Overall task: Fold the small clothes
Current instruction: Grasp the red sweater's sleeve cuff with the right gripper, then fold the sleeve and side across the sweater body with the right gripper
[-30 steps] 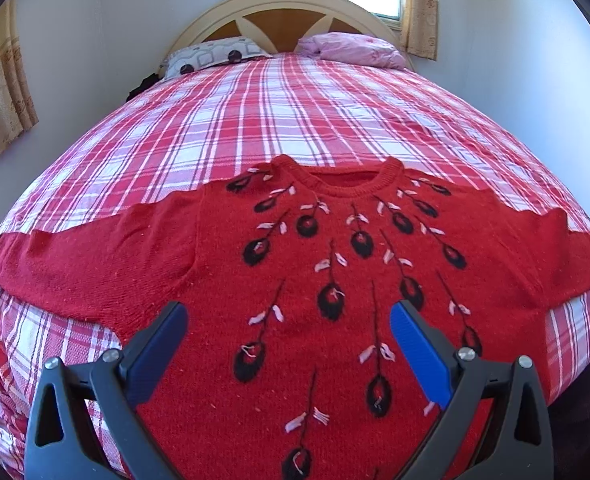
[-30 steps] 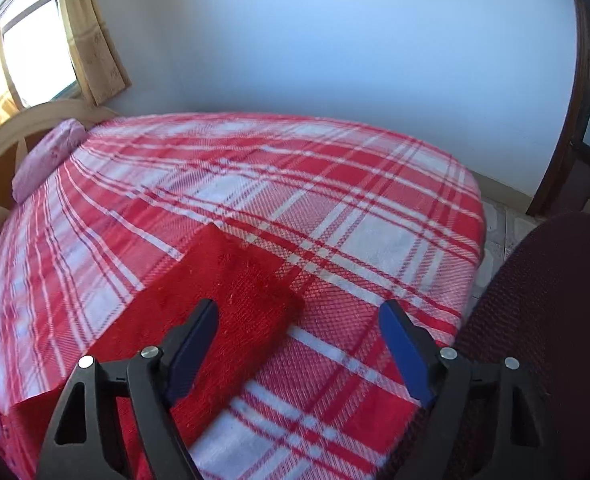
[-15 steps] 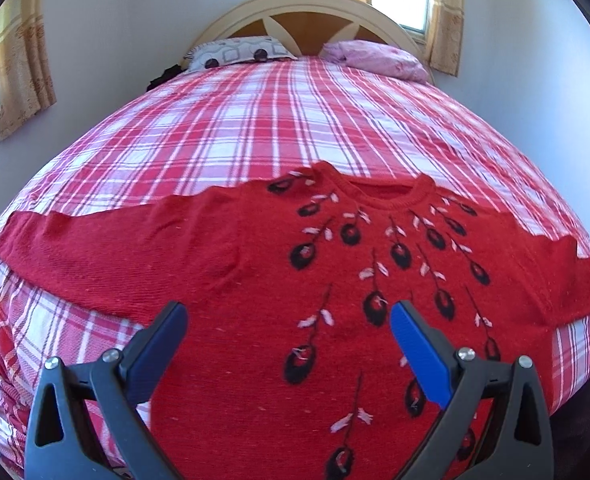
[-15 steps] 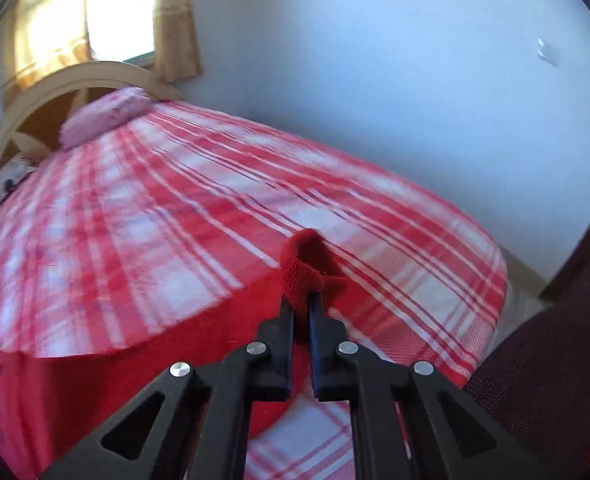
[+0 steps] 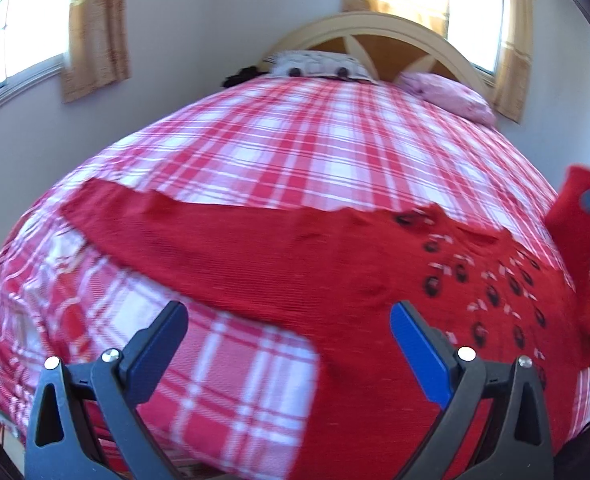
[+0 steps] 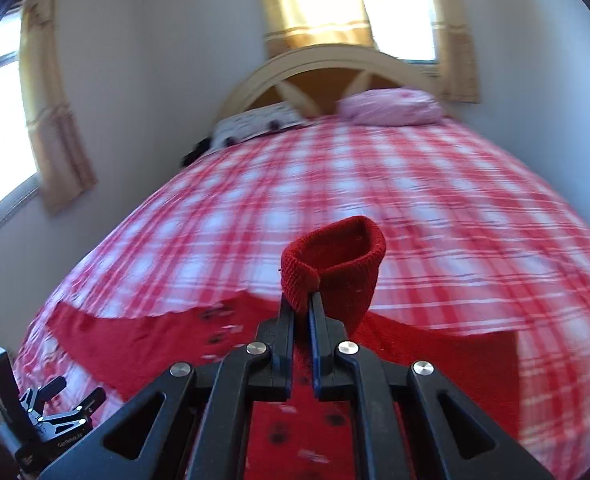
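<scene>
A red knitted sweater with dark leaf motifs [image 5: 375, 280] lies spread across my red-and-white plaid bedspread [image 5: 295, 152]. Its right sleeve cuff [image 6: 335, 264], flat a moment ago, is now lifted, starting the first fold. My right gripper [image 6: 304, 304] has clamped on that cuff; my left gripper [image 5: 287, 344] hovers wide apart, empty.

Bed with red-and-white plaid bedspread [image 5: 295, 160], cream arched wooden headboard [image 5: 379, 36], pink pillow [image 6: 391, 108], white patterned pillow [image 5: 315, 65]. Plain white walls [image 5: 199, 20]. Bright sunlit windows [image 5: 475, 12] with tan curtains [image 5: 95, 28].
</scene>
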Motion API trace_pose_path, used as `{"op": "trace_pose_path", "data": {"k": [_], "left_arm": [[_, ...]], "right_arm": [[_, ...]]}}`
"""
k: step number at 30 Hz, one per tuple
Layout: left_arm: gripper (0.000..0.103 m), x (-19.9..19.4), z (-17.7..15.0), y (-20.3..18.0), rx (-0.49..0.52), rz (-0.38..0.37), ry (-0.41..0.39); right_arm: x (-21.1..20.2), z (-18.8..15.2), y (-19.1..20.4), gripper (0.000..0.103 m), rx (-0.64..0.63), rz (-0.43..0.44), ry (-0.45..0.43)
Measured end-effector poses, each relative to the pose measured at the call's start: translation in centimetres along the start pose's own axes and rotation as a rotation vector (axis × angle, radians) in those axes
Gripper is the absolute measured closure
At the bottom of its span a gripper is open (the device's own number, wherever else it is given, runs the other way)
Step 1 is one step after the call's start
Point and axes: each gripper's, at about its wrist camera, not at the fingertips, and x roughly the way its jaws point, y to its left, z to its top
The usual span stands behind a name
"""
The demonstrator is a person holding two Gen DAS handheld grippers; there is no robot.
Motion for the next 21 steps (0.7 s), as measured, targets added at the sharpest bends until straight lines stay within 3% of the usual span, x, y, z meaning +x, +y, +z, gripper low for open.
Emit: {"op": "trace_pose_path", "data": {"k": [4, 8, 11, 16, 17, 19, 20, 21], "left_arm": [[0.0, 0.2, 0.1, 2.6, -0.035, 0.049, -0.004], [0.0, 0.9, 0.0, 4.3, -0.068, 0.078, 0.006], [0.0, 1.2, 0.0, 5.3, -0.081, 0.094, 0.012], [0.0, 1.3, -0.4, 5.9, -0.075, 0.092, 0.001], [0.0, 1.7, -0.4, 5.8, -0.076, 0.087, 0.007], [0.0, 2.4, -0.5, 5.6, -0.083, 0.071, 0.033], [0.0, 2.7, -0.5, 5.5, -0.086, 0.062, 0.042], [0.0, 2.8, -0.5, 5.4, -0.089, 0.056, 0.048]], "right_arm": [[5.5, -3.5, 6.0, 0.097, -0.04, 0.062, 0.07], [9.1, -6.6, 8.7, 0.097, -0.046, 0.095, 0.129], [10.4, -8.1, 9.8, 0.097, -0.042, 0.139, 0.172], [9.0, -8.2, 7.9, 0.096, 0.031, 0.207, 0.133], [9.0, -8.2, 7.3, 0.09, 0.058, 0.247, 0.158], [9.2, -8.2, 6.4, 0.059, 0.123, 0.35, 0.201], [9.1, -8.3, 6.0, 0.034, 0.151, 0.393, 0.204], [8.9, -8.3, 6.0, 0.03, 0.162, 0.415, 0.192]]}}
